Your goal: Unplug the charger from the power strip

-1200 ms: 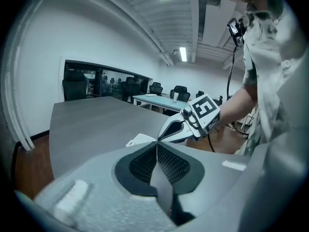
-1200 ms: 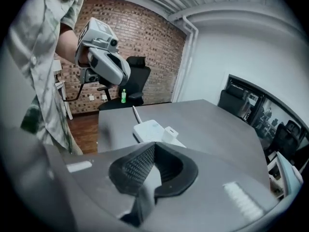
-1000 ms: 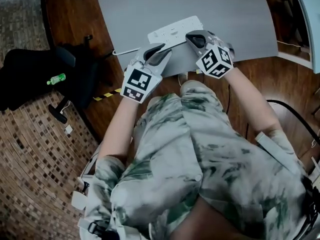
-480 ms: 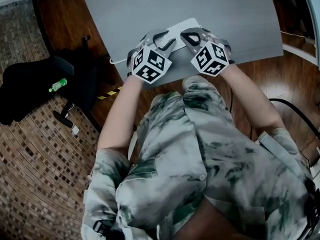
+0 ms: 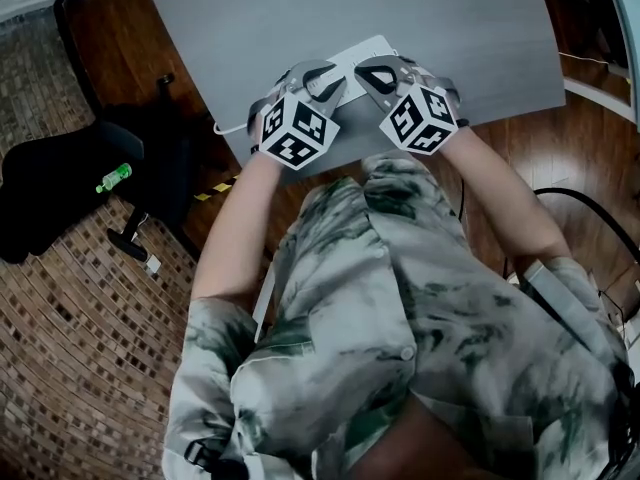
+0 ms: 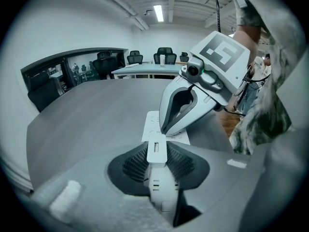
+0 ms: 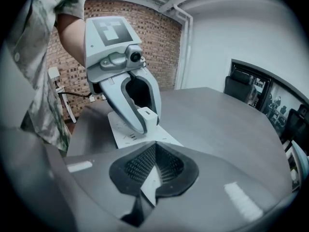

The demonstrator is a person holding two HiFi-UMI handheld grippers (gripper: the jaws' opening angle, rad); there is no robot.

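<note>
Our left gripper [image 5: 322, 80] jaws are closing on the white charger [image 6: 157, 148], which is plugged upright into the power strip [image 7: 126, 133] on the grey table [image 5: 400, 8]. Our right gripper [image 7: 154, 153] is clamped on the strip's end.

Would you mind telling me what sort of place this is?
Probably an office meeting room: a large grey table, office chairs round a second long table beyond it, and a black swivel chair beside.

An office meeting room: swivel chairs [image 6: 165, 55] stand at a long table [image 6: 140, 70] under strip lighting [image 6: 158, 12]
</note>
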